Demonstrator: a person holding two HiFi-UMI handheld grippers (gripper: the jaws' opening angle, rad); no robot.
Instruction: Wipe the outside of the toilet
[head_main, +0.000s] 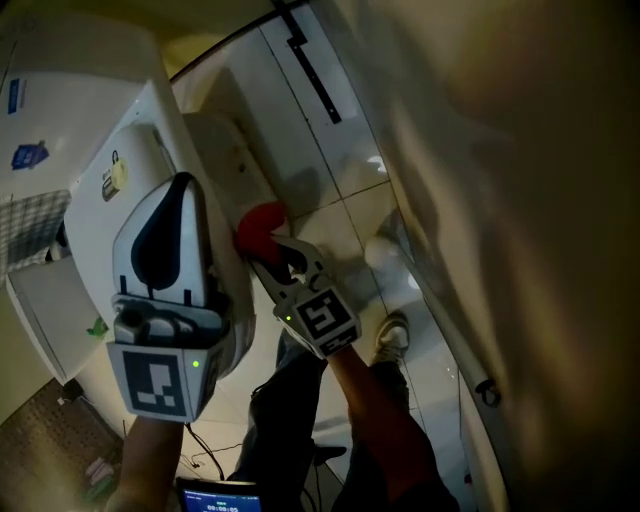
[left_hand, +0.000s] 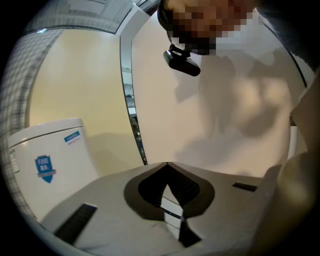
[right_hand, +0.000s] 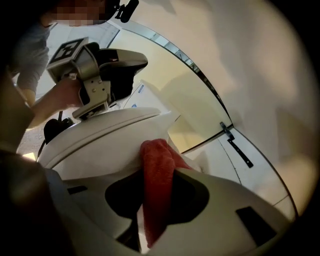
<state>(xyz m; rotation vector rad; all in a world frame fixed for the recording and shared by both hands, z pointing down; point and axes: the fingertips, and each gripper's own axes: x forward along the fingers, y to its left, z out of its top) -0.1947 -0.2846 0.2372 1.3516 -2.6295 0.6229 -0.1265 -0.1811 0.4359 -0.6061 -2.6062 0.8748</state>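
Your right forearm (head_main: 385, 430) angles up from below, to the right of the toilet (head_main: 130, 130), and carries the right gripper (head_main: 272, 248) against the bowl's outer side. Its jaws are clamped on a red cloth (head_main: 262, 226). In the right gripper view the cloth's fold fills the gap between them and its bunched end presses on the white wall just under the toilet's rim. Your left hand (right_hand: 59, 97) holds the left gripper (left_hand: 166, 167) above the toilet's top. Its jaws are fully together with nothing between them, aimed past the tank (left_hand: 47, 150). Your shoe (head_main: 392, 336) stands on the floor right of the toilet.
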